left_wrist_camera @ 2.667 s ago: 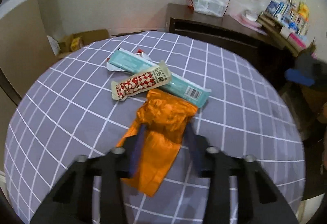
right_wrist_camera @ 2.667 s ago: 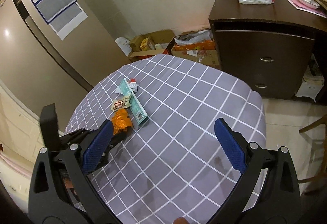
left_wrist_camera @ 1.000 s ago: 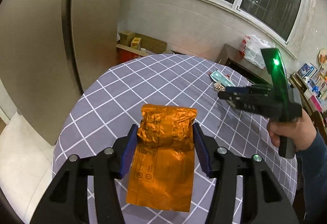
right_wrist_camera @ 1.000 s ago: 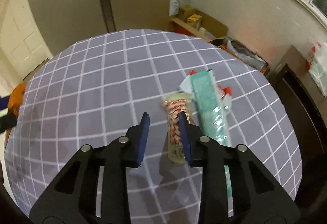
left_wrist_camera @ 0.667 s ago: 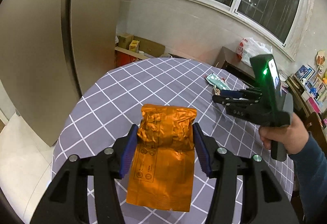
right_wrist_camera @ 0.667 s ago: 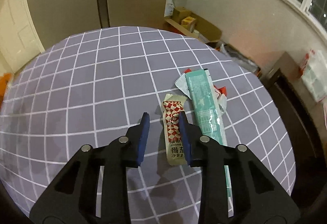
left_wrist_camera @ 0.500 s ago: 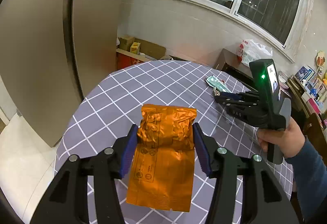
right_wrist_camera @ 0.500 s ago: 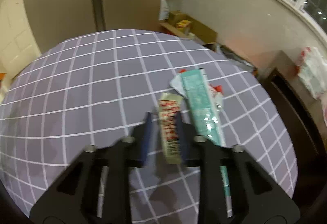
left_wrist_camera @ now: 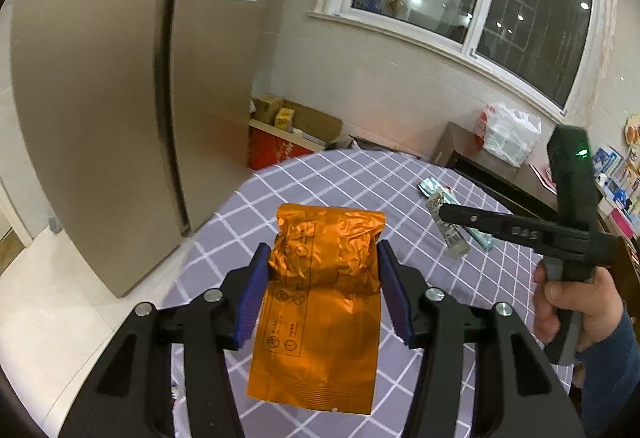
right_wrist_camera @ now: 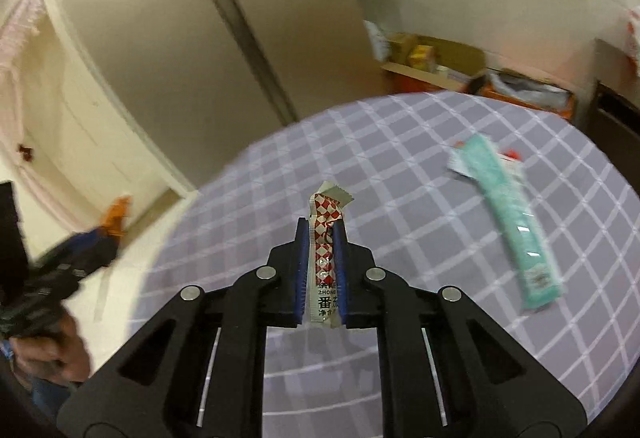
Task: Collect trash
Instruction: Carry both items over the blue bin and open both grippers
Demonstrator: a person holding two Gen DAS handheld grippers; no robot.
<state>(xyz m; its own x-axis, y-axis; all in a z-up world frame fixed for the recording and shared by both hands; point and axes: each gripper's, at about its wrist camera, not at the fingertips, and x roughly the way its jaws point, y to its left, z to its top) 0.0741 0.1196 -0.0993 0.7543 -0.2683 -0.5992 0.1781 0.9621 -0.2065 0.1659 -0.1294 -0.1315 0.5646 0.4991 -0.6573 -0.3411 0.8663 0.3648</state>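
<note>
My left gripper (left_wrist_camera: 320, 258) is shut on an orange foil packet (left_wrist_camera: 320, 302) and holds it in the air above the near edge of the round table (left_wrist_camera: 320, 182) with a grey checked cloth. My right gripper (right_wrist_camera: 321, 230) is shut on a red-and-white checked sachet (right_wrist_camera: 326, 250) and holds it lifted over the table; it also shows in the left wrist view (left_wrist_camera: 446, 212), with the sachet (left_wrist_camera: 450, 230) hanging from it. A long teal wrapper (right_wrist_camera: 508, 214) lies on the cloth at the right, with a small red-and-white scrap (right_wrist_camera: 510, 157) beside it.
A tall beige fridge (left_wrist_camera: 100, 98) stands left of the table. Cardboard boxes (left_wrist_camera: 288, 122) sit on the floor by the wall. A dark wooden cabinet (left_wrist_camera: 480, 162) with a white plastic bag (left_wrist_camera: 508, 130) stands behind the table.
My right gripper closed on the checked sachet and lifted it off the table, swinging left. My left gripper kept hold of the orange packet and rose a little.
</note>
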